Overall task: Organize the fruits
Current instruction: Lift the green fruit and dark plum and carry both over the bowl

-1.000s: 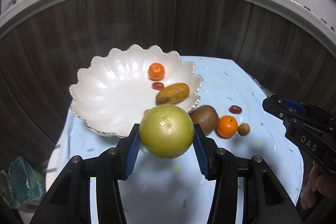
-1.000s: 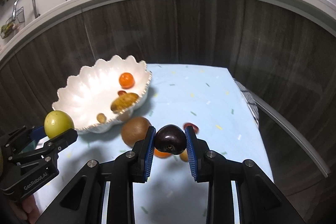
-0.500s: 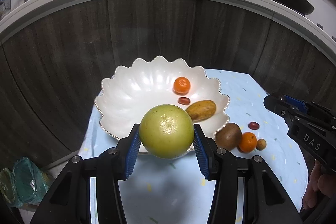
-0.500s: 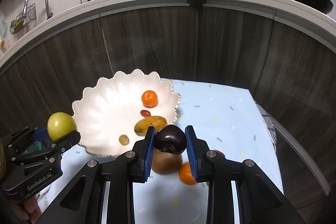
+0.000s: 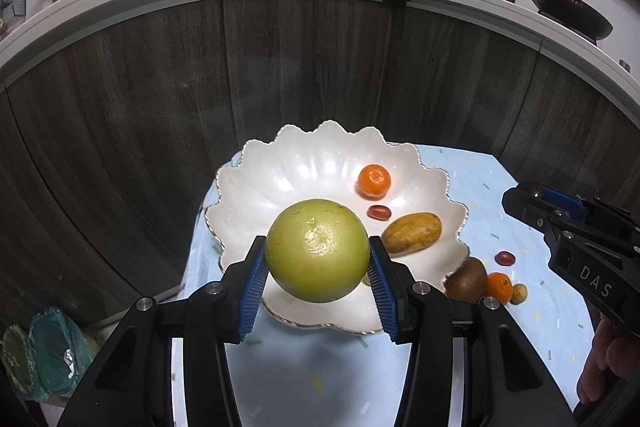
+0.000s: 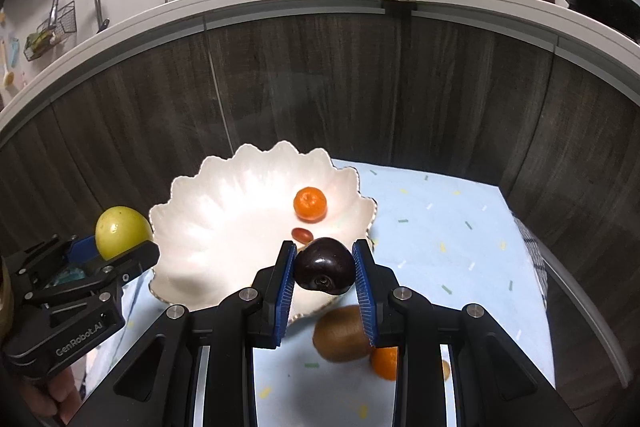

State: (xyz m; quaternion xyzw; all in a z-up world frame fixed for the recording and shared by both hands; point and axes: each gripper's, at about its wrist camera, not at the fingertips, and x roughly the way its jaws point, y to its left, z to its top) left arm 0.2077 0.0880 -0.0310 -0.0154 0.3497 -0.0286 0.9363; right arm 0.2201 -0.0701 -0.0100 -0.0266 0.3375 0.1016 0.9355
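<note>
Carrying: we hold one fruit in each gripper, both above the bowl (image 5: 256,187), neither let go yet.
Left gripper (image 5: 318,269): jaws pinching the green fruit (image 5: 318,251) across its widest part; blue pads (image 5: 254,287) flat on both sides.
Right gripper (image 6: 324,279): jaws pinching the plum (image 6: 325,271), its stem end facing the camera.
Ahead of left jaws: bowl floor, bare to the left; tangerine (image 5: 374,180), red date (image 5: 379,212) and yellow fruit (image 5: 412,238) sit ahead and right.
Ahead of right jaws: bowl's right rim just below the plum; same tangerine and date past the tips.
Below right jaws: kiwi (image 6: 342,333) and a second tangerine (image 6: 385,362) on the blue cloth (image 6: 440,227), outside the bowl.
Step in hand: we judge it to be the drop into the bowl.
How to do it well: we'd lower the green fruit close to the bare left floor before spreading the jaws; it looks heavy and round, so a high drop could roll it into the small fruit.
Plum: we'd push further in past the scalloped rim, then ease the jaws apart low.
Risk: the grippers are near each other over one bowl; better to release one at a time.
Left over: kiwi, tangerine, date and a small brown fruit (image 5: 519,293) are on the cloth, right of the left jaws.
</note>
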